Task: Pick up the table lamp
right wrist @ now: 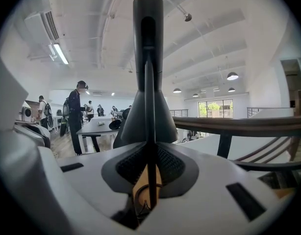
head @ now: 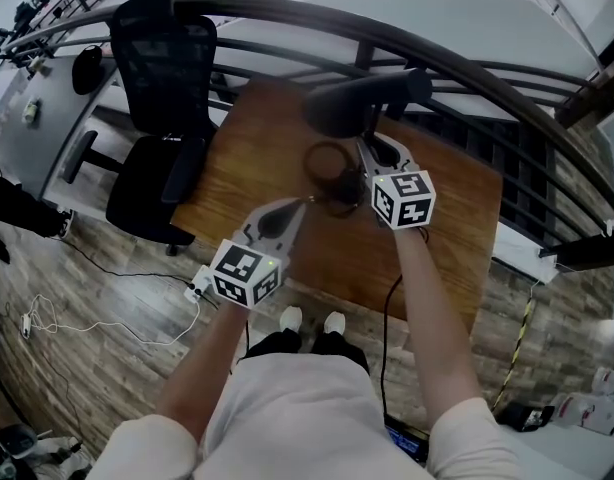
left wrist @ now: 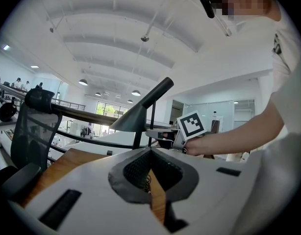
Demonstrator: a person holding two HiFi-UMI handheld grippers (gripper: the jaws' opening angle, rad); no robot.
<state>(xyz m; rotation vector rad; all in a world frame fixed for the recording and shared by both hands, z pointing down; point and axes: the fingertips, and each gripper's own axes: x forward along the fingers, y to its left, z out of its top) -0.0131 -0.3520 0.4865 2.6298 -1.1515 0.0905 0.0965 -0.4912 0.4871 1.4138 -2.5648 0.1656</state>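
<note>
Gripping: right gripper (right wrist: 149, 148) has its jaws pinched on the thin stem (right wrist: 149, 82) of the table lamp (head: 359, 103); the stem runs straight up between the pads.
Left gripper (head: 299, 206): jaw tips together, nothing between them; it sits low at the near edge of the table, tips aimed toward the lamp.
Lamp position: upright near the middle of the wooden table (head: 257, 148), dark cone shade at the top and leaning toward the far side.
Lamp base: dark ring (head: 330, 163) over the table top, between the two grippers; can't tell whether it is touching the wood or just off it.
Grip height: on the stem below the shade and above the ring.
Left vs lamp: tips near the ring but not on it; contact unclear.
Arms: both forearms bare and stretched forward, right one reaching further than the left.
Surroundings: black office chair (head: 157, 78) just beside the table's left edge; curved dark railing (head: 467, 68) behind the table; white cable (head: 107, 318) on the plank floor at left.
Background: right gripper view shows a person (right wrist: 74, 116) standing by a desk (right wrist: 99, 126) well beyond the lamp.
</note>
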